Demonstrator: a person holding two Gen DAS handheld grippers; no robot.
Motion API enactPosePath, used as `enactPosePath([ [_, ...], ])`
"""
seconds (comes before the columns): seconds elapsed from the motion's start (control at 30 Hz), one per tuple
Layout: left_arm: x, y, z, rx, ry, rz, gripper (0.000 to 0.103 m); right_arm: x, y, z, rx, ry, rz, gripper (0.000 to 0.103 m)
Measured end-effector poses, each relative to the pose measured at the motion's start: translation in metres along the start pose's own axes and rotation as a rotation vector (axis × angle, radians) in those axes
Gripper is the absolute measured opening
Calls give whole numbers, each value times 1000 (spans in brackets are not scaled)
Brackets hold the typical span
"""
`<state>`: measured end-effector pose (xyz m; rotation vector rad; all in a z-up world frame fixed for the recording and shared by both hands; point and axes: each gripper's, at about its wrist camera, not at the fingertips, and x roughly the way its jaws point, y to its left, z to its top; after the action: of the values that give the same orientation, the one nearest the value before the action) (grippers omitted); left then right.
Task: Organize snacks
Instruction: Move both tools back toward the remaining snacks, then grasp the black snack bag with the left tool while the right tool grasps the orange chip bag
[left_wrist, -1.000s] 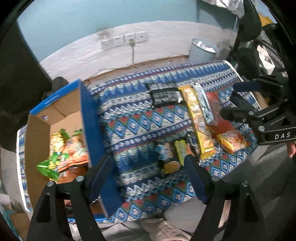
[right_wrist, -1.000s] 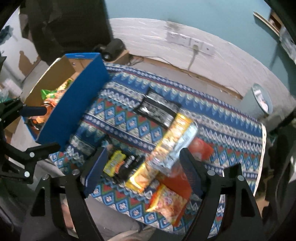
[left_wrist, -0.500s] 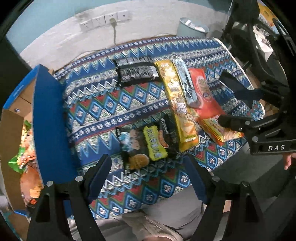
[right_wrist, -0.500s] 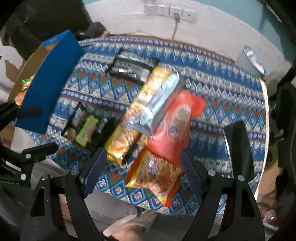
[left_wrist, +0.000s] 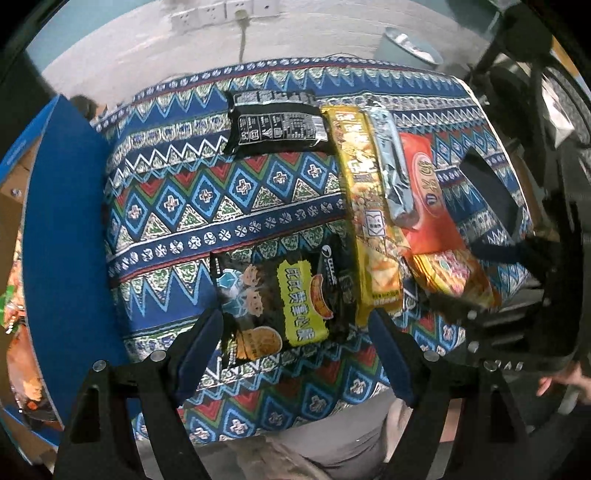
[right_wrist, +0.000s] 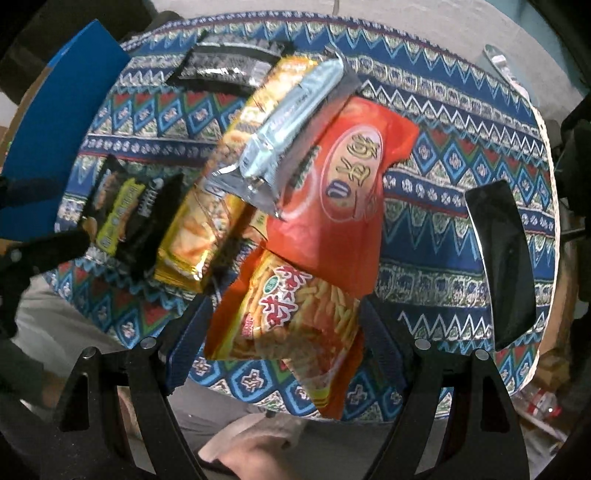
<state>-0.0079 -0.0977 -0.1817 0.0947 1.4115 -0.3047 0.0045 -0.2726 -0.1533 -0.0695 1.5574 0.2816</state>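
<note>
left gripper (left_wrist: 295, 332) jaws spread, nothing clamped, straddling the black cartoon snack pack (left_wrist: 280, 295), likely lined up to grab it; pack's long axis runs finger to finger. right gripper (right_wrist: 284, 332) also released, orange noodle-snack bag (right_wrist: 291, 317) sits between its fingers, long axis pointing away from them, tucked under the red bag (right_wrist: 343, 206). beyond lie the yellow cracker sleeve (left_wrist: 369, 206), the silver pack (right_wrist: 291, 125) and the black pouch (left_wrist: 275, 127). blue box (left_wrist: 62, 236) far left of the left fingers, probable destination.
</note>
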Motion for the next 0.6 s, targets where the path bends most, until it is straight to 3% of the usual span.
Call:
enactPosePath([
  [0.4,33,-1,10,-32,74,6,82,23,-19,-8,11,35,-48,82],
  [0.6,49,-9,17,-14,98,26,85,43,-33,-12,32,63,-29,82],
])
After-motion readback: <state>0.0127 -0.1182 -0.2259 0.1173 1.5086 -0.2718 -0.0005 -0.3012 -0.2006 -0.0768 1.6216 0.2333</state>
